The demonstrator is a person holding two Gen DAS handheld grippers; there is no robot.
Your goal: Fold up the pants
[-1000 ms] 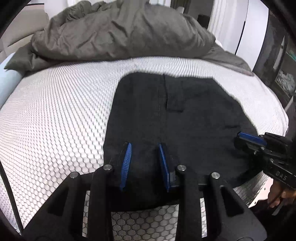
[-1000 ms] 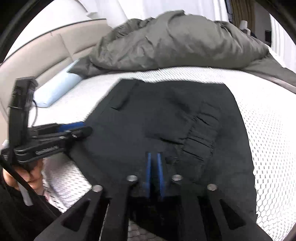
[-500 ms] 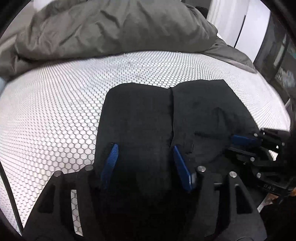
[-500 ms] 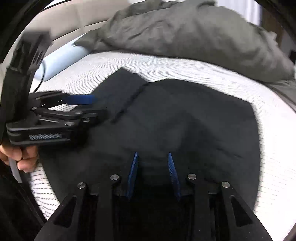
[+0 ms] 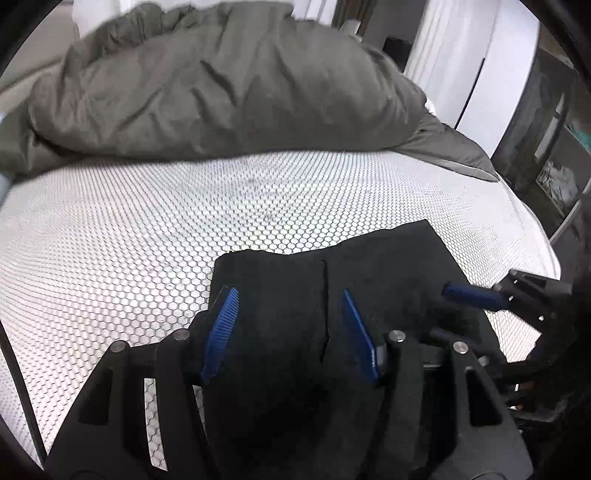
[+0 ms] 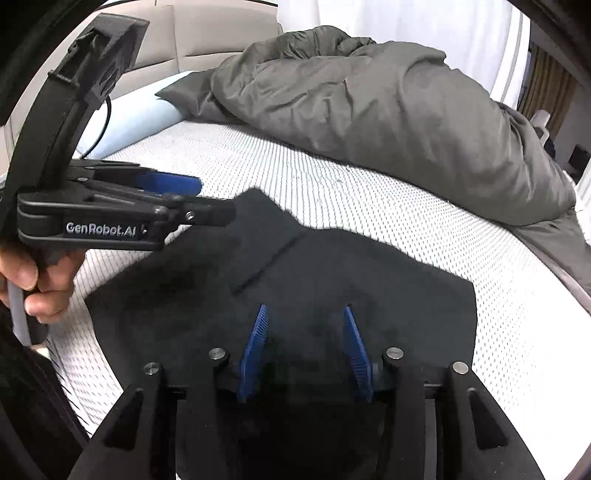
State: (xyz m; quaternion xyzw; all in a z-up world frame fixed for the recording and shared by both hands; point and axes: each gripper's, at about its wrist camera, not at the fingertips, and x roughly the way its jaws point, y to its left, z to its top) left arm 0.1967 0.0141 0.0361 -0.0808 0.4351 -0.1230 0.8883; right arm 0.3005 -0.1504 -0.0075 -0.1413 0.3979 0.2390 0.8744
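Observation:
The black pants [image 5: 332, 280] lie folded into a compact block on the white honeycomb mattress [image 5: 147, 229], near its front edge; they also show in the right wrist view [image 6: 332, 273]. My left gripper [image 5: 290, 328] is open, its blue pads spread just above the pants' near left part. My right gripper [image 6: 304, 347] is open too, over the pants' near edge. The right gripper shows at the right of the left wrist view [image 5: 476, 295], and the left gripper at the left of the right wrist view [image 6: 177, 192]. Neither holds cloth.
A bunched grey duvet [image 5: 221, 85] fills the back of the bed. A light blue pillow [image 6: 140, 118] lies at the back left beside a beige headboard [image 6: 162, 33]. White doors [image 5: 491, 74] and dark furniture stand to the right of the bed.
The right gripper was shut on the pants and has opened. The left gripper has opened wider. Both pulled back toward the front edge, and the pants now lie in a smaller fold.

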